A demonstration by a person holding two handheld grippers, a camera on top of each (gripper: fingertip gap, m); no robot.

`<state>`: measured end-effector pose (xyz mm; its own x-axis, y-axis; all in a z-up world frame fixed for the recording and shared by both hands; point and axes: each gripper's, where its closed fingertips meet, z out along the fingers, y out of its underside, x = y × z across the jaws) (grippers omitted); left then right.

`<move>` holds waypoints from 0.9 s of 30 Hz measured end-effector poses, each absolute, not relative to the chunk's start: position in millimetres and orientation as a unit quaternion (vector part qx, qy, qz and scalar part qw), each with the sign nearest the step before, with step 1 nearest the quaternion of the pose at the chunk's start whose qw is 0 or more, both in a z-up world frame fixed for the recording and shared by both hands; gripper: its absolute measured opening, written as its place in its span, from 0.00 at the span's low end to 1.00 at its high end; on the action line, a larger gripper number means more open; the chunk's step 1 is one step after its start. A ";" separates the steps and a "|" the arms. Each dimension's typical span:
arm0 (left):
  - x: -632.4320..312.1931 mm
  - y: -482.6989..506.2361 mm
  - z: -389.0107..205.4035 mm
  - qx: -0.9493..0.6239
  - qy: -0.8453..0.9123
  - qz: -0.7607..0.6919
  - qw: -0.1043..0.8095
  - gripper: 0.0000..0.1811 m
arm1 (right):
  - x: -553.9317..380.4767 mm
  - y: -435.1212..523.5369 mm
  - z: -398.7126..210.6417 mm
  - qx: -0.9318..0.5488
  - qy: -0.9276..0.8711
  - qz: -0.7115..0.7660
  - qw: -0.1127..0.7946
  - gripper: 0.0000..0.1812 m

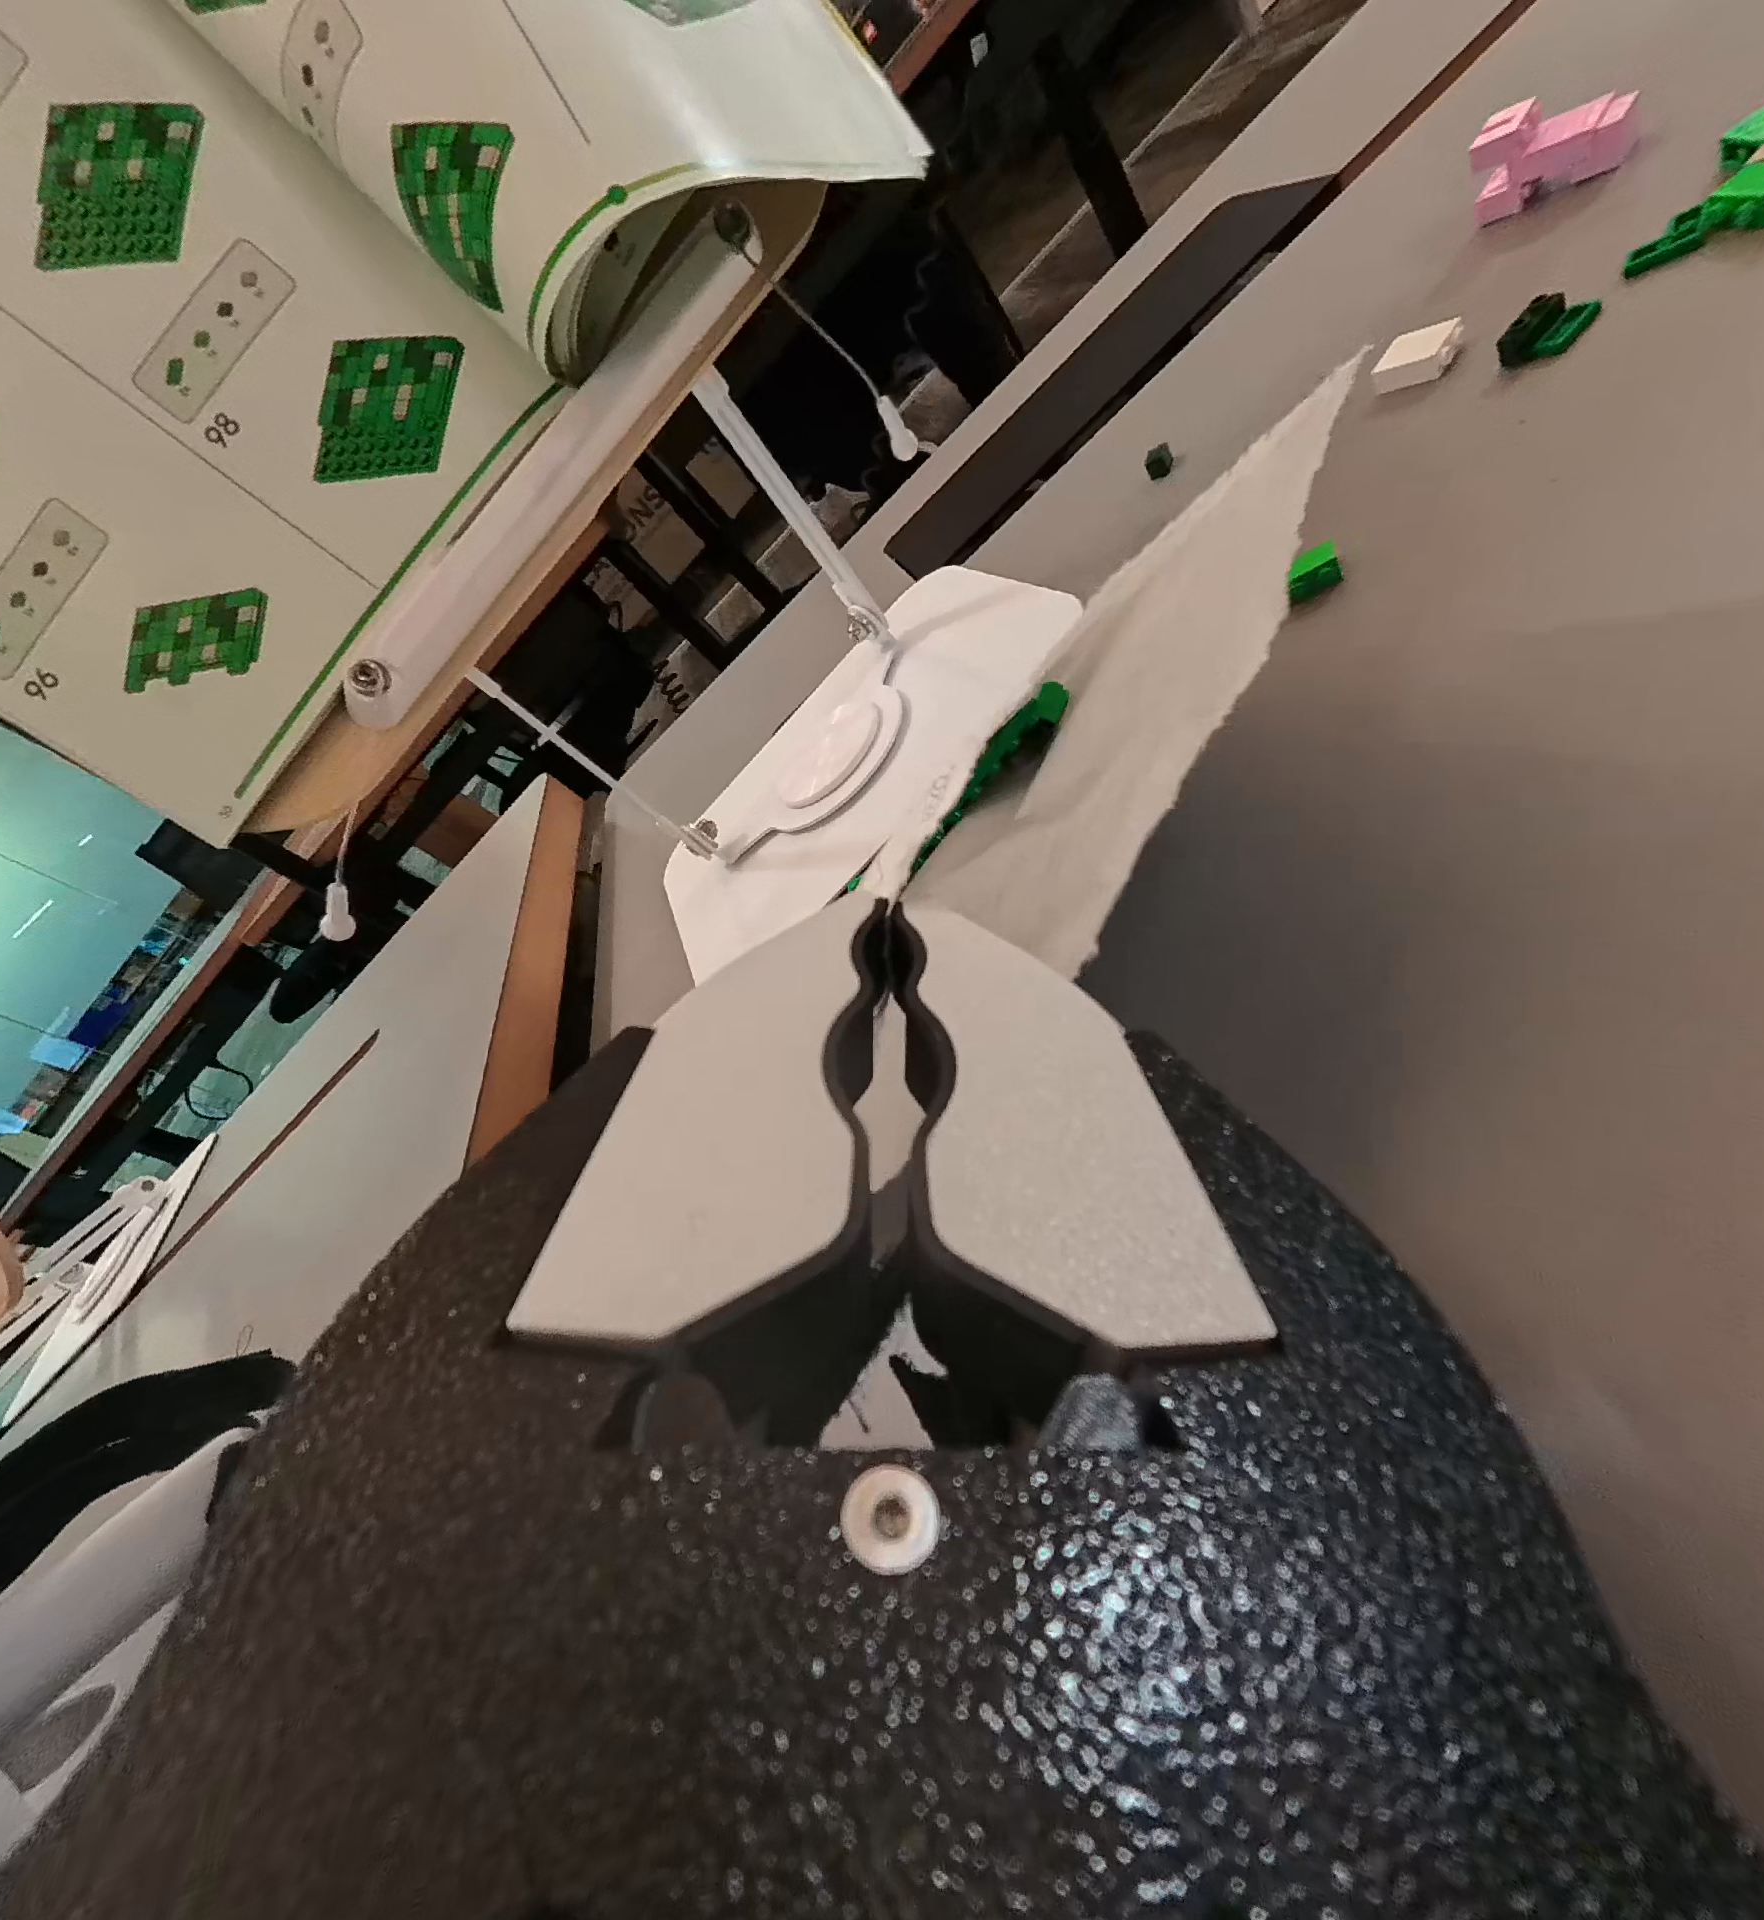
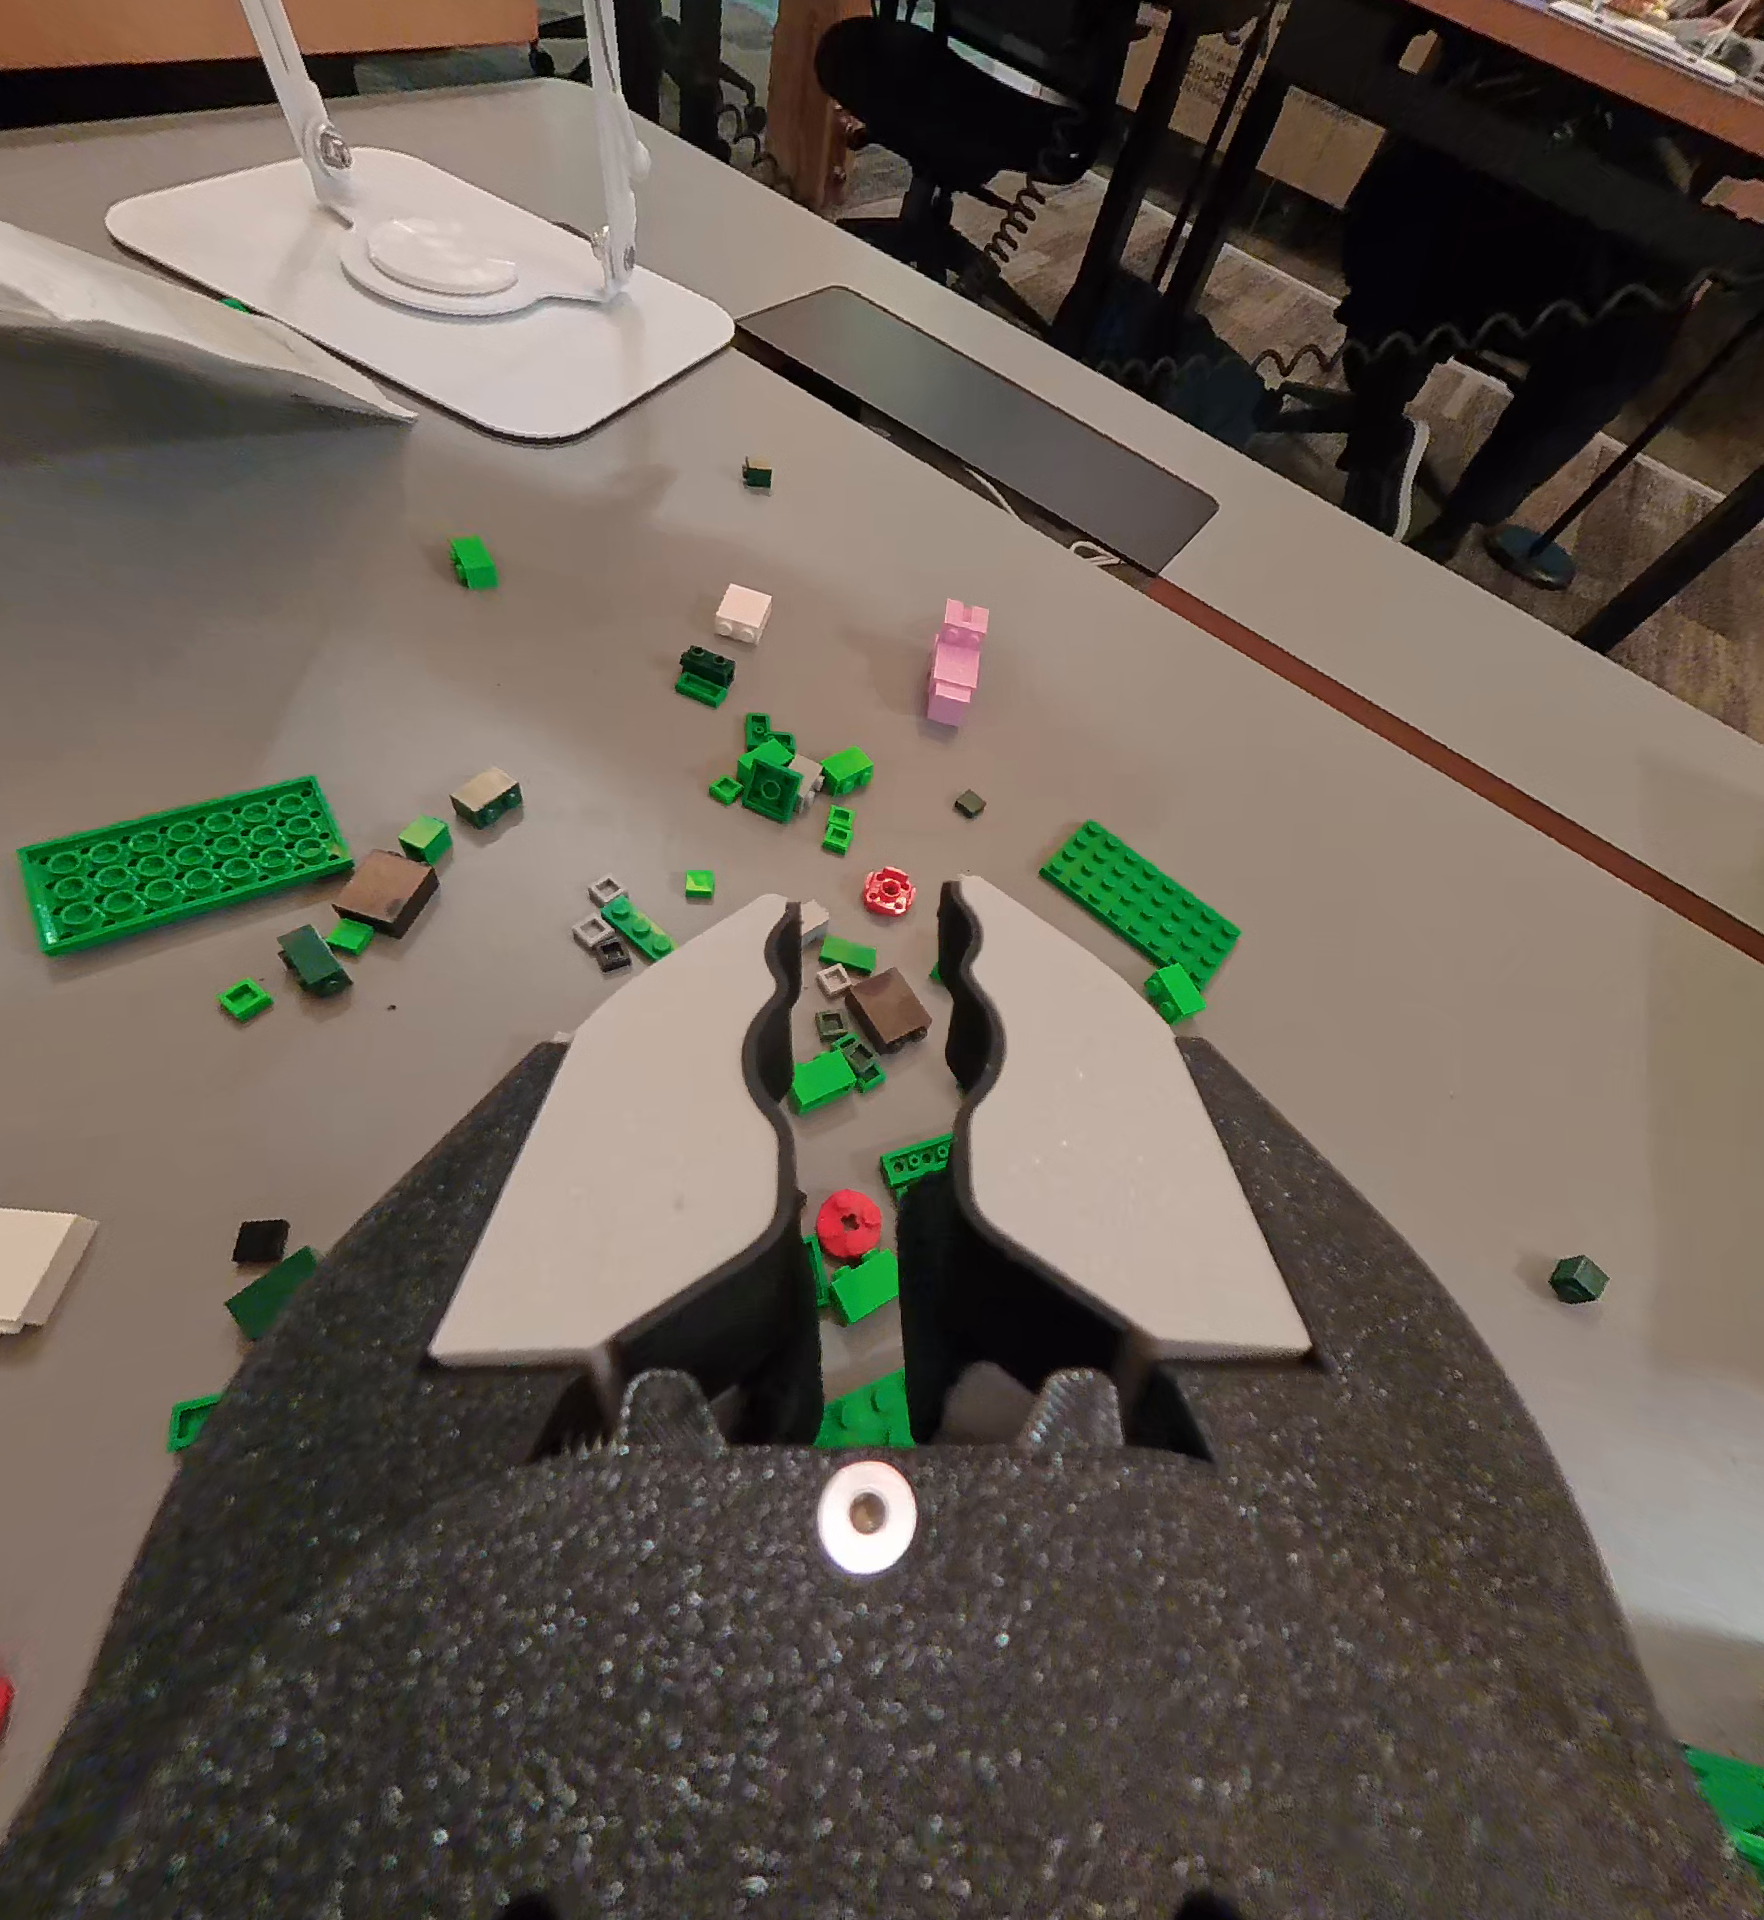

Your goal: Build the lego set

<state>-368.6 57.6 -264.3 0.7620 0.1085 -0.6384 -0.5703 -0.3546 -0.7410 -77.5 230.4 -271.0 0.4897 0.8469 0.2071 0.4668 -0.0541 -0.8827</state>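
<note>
Above grey table [image 2: 1377, 1039], right gripper [image 2: 865, 904] wide apart, holding nothing, over scattered green bricks [image 2: 822, 1081]. Left gripper [image 1: 890, 920] pinched on white paper sheet [image 1: 1169, 727].

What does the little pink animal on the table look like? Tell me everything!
The pink animal is a small blocky figure built from pink plastic bricks, already put together. It has a boxy body with studs showing on top. It stands alone on the grey table, beyond the loose green pieces, touching none of them. Neither tool is near it. Its face is too small to make out.
</note>
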 end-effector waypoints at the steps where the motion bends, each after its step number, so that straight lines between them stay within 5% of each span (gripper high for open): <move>1: -368.1 57.6 -264.3 -0.762 0.153 0.312 0.547 0.00 | -77.7 230.2 -271.3 -0.701 -0.470 0.188 0.503 0.14; 27: -368.2 57.2 -263.5 -0.759 0.157 0.317 0.547 0.00 | -81.8 228.1 -273.9 -0.698 -0.478 0.182 0.501 0.12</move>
